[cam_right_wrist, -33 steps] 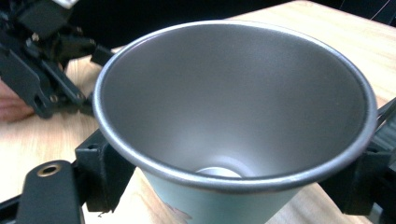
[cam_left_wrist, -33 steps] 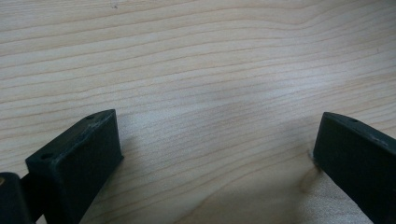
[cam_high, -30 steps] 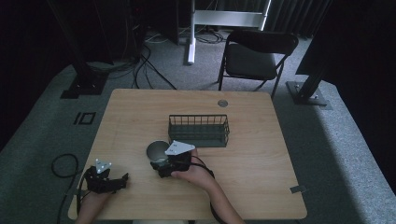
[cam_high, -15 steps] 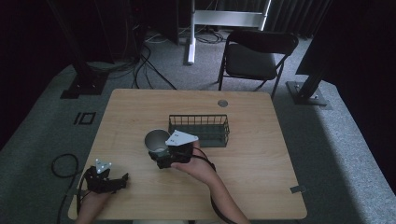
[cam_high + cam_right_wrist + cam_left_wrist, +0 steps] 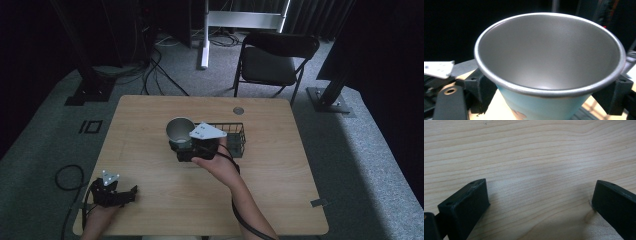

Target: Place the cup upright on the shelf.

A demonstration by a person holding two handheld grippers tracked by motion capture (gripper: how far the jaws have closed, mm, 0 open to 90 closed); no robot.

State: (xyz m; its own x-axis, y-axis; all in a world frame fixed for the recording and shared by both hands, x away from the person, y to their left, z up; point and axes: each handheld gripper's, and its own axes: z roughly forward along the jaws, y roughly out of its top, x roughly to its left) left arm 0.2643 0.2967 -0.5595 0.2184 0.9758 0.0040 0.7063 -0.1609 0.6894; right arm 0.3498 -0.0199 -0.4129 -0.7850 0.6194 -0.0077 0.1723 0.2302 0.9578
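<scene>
R tool [image 5: 186,150] holds a metal cup [image 5: 180,131] upright above the desk [image 5: 280,190], just beside the wire basket [image 5: 236,139], at its left end. L tool [image 5: 114,194] sits near the desk's front-left corner, well apart from cup & basket. Black chair [image 5: 272,62] behind desk; cables on floor.

black grippers, blocky screw-holed jaws, grey three-cornered top plates, black trailing cable, bare forearms.
</scene>
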